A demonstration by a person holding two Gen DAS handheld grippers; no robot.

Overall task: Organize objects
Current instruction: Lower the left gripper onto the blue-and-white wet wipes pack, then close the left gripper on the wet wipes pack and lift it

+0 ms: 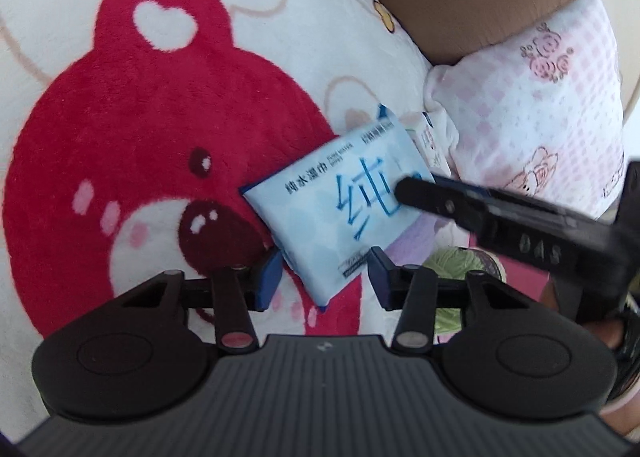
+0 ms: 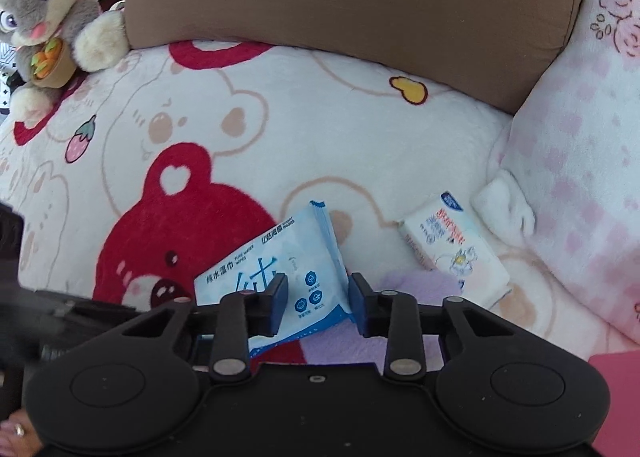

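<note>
Soft white blanket (image 2: 280,129) with a big red bear (image 1: 132,161) printed on it covers the bed, and a brown pillow (image 2: 352,1) lies along its far side. On the right is a pink checked cushion (image 2: 580,185), and at the far left a grey plush rabbit (image 2: 44,5) sits at the edge.

As I judge it, the organizing is only at its beginning — nothing looks put away yet. The blue wipes pack (image 1: 340,201) is tilted up off the blanket, near the middle of the bed over the bear's nose, and I am holding it with both tools. My left gripper (image 1: 324,281) has its jaws narrow on the pack's near end; both blue pads seem to touch it. My right gripper (image 2: 318,305) has its jaws at their narrowest, pressed on the pack's right part — in the left view one black finger (image 1: 416,193) lies across the printed face.

What is left: a white tissue pack (image 2: 452,249) lies flat to the right, just beside the cushion, untouched. A ball of green yarn (image 1: 452,265) is near me, partly hidden.

The wipes pack is a flat soft pouch, light blue with large blue characters and a crimped, saw-toothed seam at its far end. It bends a little under the grip.
</note>
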